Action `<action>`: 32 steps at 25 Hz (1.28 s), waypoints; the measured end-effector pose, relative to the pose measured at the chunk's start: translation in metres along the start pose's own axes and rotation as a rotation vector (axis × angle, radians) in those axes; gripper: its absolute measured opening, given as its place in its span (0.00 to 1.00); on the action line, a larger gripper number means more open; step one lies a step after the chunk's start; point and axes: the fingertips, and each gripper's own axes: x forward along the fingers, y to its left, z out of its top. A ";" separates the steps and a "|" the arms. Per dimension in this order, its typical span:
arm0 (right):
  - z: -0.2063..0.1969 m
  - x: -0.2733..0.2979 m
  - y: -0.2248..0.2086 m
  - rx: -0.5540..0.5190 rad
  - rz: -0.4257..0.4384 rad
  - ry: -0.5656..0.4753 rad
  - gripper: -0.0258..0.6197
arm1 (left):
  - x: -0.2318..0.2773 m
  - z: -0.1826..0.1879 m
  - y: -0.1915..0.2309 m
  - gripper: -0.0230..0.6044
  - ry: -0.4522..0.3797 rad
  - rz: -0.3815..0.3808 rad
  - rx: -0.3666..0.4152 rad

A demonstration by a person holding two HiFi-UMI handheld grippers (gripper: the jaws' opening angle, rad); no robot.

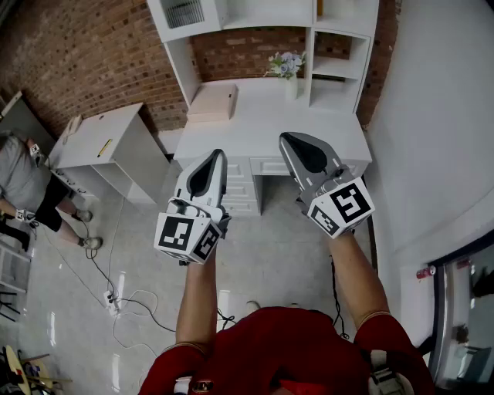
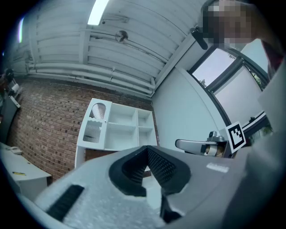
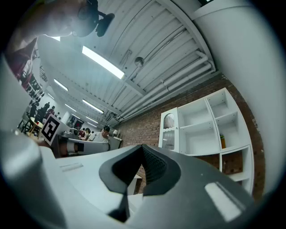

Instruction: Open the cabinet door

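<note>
**Both claws shut and empty, held up in front of the desk.**

Our left claw [image 1: 214,156] and right claw [image 1: 289,140] sit side by side at mid-frame in the head view, apart from each other. In each gripper view the jaws meet at the tips with nothing between them. Beyond them, toward the top of the frame, stands the white desk [image 1: 255,127], with drawers [image 1: 245,187] under it, a box [image 1: 212,102] on its left and a vase [image 1: 288,73] of flowers at its right rear. The cabinet door [image 1: 184,14], a grilled panel, is in the hutch [image 1: 345,46] at the upper left. It looks closed and is well apart from both claws. A person [image 1: 25,185] stands at the left edge.
</note>
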 end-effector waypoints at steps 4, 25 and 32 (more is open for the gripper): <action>0.004 0.009 0.010 0.008 0.000 -0.011 0.06 | -0.007 0.005 0.011 0.04 -0.005 -0.003 0.000; -0.025 0.090 0.053 -0.018 -0.074 0.014 0.06 | -0.041 -0.005 0.119 0.04 -0.022 -0.058 -0.016; -0.039 0.121 0.029 -0.025 -0.073 0.020 0.06 | -0.017 -0.015 0.149 0.04 -0.018 -0.057 -0.012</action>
